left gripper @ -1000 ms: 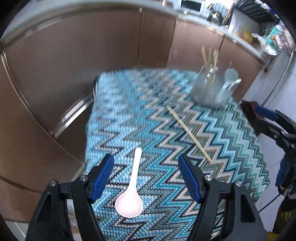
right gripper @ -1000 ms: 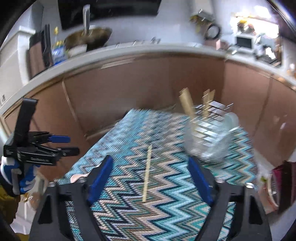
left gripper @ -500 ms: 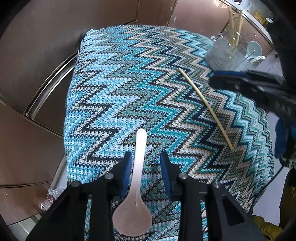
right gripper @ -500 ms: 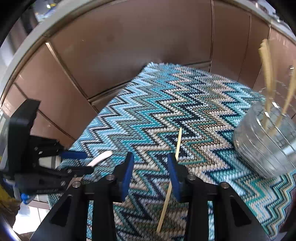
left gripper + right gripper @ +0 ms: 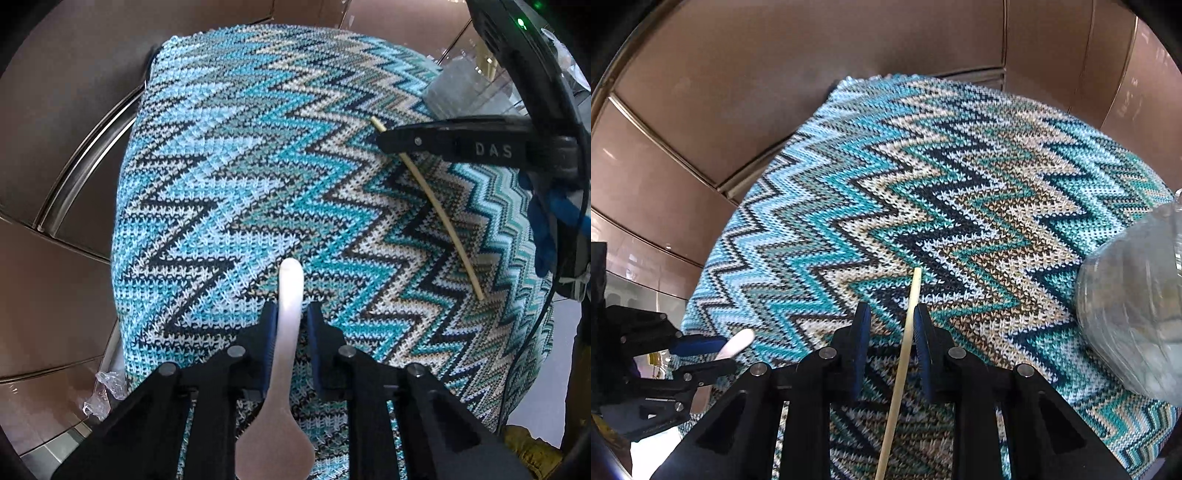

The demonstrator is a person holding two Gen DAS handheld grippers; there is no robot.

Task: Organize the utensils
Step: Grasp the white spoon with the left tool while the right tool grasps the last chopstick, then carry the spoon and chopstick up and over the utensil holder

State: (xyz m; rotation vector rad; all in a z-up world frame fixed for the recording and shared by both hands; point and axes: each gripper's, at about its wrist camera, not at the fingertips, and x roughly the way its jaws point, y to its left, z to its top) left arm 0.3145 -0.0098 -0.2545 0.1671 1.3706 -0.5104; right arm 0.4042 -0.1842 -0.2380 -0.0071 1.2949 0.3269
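A white ceramic spoon (image 5: 291, 275) lies on the zigzag knitted cloth (image 5: 240, 166), bowl towards me. My left gripper (image 5: 292, 314) points down over it, its jaws closing around the handle; a sliver of cloth still shows beside the right pad. A pale chopstick (image 5: 915, 288) lies on the cloth (image 5: 960, 166). My right gripper (image 5: 892, 314) straddles it with jaws closing, the chopstick close to the right pad and a gap on its left. From the left wrist view the chopstick (image 5: 439, 214) passes under the right gripper's finger (image 5: 424, 142).
A clear glass utensil holder (image 5: 1134, 314) stands at the cloth's right edge, also seen as a holder (image 5: 465, 88) at top right. Brown cabinet fronts (image 5: 812, 74) curve behind the table. A blue-gloved hand (image 5: 546, 229) holds the right gripper.
Both grippers dropped towards the cloth and tilted further down. Their jaws narrowed from wide open to close around the spoon handle and the chopstick.
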